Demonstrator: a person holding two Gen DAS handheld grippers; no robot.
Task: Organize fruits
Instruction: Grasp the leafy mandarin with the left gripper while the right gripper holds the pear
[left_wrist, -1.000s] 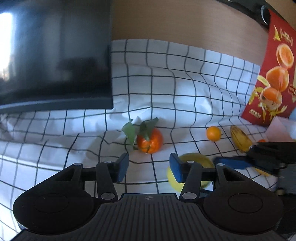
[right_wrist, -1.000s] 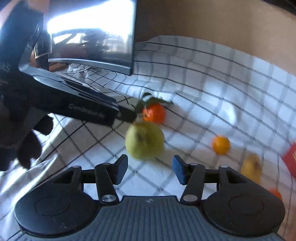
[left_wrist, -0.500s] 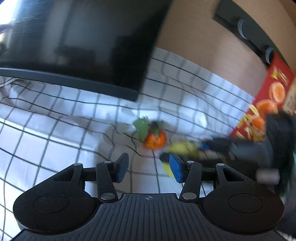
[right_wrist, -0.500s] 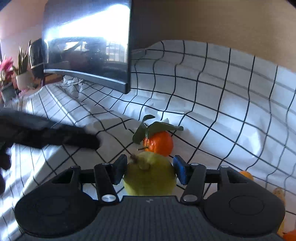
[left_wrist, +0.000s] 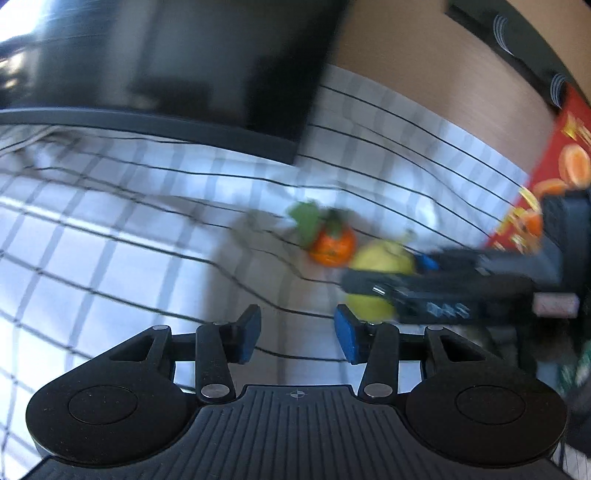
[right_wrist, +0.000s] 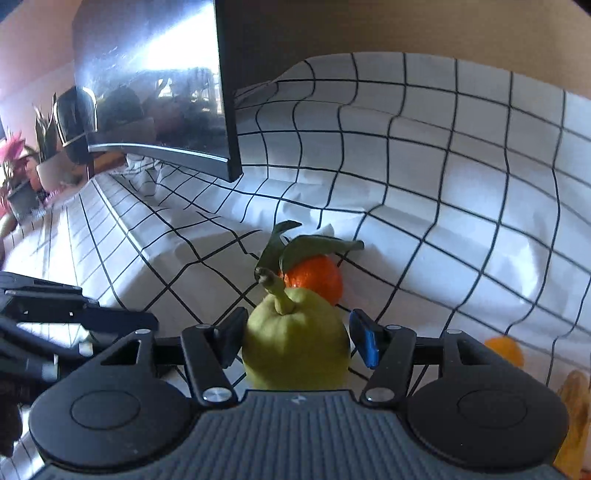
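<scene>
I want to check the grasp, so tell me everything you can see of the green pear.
The pear is yellow-green with matte, slightly dimpled skin and a short, bent brownish stem pointing up and away. It sits between the right gripper's fingers, which flank its sides; whether the pads press it cannot be told. The gripper body hides its base. Just behind it lies a leafy orange, close or touching. The left view shows it blurred.

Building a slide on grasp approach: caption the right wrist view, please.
Right tongs straddle a green pear beside a leafy tangerine on checked cloth.
</scene>
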